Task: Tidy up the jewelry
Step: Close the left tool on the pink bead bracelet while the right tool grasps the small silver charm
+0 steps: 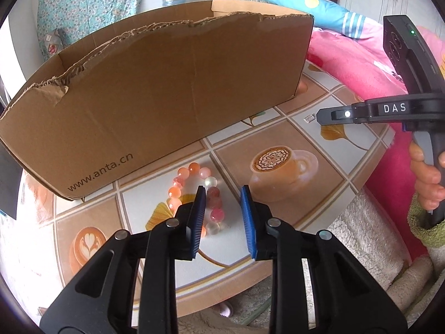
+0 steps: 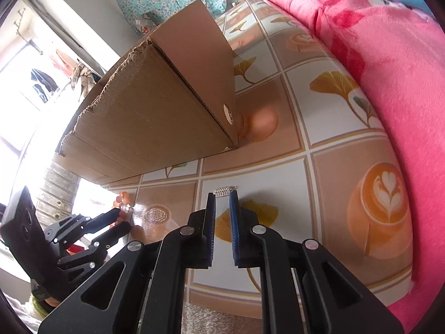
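A bracelet of pink and orange beads (image 1: 182, 186) lies on the patterned tablecloth in front of a cardboard box (image 1: 167, 83). My left gripper (image 1: 223, 192) is down over it, open; the left pad (image 1: 198, 211) sits against the ring's right-hand beads and the right pad stands clear of them. A small silver ridged piece (image 2: 222, 190) lies just beyond the tips of my right gripper (image 2: 222, 194), whose pads are nearly together with nothing between them. The left wrist view shows that gripper (image 1: 319, 115) side-on beside the silver piece (image 1: 309, 117). The right wrist view shows my left gripper (image 2: 126, 218) at the beads (image 2: 123, 196).
The torn-edged box (image 2: 155, 117) fills the back of the table (image 2: 292, 144). A pink blanket (image 1: 361, 64) borders the table's right side. A person's hand (image 1: 425, 178) holds the right gripper's handle. A fluffy grey cover (image 1: 370, 236) lies below the table's near edge.
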`<state>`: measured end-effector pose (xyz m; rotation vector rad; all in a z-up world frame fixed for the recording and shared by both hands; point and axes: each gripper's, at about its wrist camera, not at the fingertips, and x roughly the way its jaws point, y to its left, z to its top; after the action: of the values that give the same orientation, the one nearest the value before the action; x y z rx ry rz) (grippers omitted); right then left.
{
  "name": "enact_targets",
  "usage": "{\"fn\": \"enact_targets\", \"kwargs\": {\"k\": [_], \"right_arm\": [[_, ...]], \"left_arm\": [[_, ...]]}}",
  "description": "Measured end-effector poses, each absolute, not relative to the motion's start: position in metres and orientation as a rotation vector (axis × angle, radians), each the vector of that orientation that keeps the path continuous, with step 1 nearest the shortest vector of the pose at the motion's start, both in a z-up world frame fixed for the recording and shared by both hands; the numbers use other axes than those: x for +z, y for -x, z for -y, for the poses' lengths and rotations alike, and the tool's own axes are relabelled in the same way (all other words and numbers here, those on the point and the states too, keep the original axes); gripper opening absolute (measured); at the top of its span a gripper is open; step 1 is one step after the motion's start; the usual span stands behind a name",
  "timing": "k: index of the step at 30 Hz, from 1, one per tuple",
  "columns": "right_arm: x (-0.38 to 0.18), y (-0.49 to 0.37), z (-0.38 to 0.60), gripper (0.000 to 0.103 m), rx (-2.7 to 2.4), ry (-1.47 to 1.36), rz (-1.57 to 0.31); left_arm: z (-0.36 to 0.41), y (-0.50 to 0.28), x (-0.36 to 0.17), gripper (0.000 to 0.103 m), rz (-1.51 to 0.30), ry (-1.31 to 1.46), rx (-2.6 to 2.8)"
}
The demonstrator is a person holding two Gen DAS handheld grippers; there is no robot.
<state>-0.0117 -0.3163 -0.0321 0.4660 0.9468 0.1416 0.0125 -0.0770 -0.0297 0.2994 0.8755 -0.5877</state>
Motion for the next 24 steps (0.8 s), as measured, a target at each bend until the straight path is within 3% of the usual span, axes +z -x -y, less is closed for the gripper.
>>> {"fn": "enact_targets", "kwargs": {"k": [5,6,8,24], "right_arm": [[-0.022,0.015,0.307,0.012,0.126,-0.361,-0.913],[-0.021,0.015,0.305,0.019,0.122,-0.342,-0.911],[-0.018,0.016,0.299,0.025,0.106,-0.288,-0.904],[-0.024,0.005,0.275,0.025,0.032,-0.103,-0.911]], "left_arm": [[0.079,-0.016,-0.03,0.01,-0.877,-0.304,-0.574],[0.079,-0.017,-0.03,0.009,-0.879,-0.299,-0.573],[0.078,-0.018,-0.03,0.009,-0.883,-0.283,-0.576],[0.073,-0.016,-0.032,0.009,-0.87,-0.253,-0.582]]}}
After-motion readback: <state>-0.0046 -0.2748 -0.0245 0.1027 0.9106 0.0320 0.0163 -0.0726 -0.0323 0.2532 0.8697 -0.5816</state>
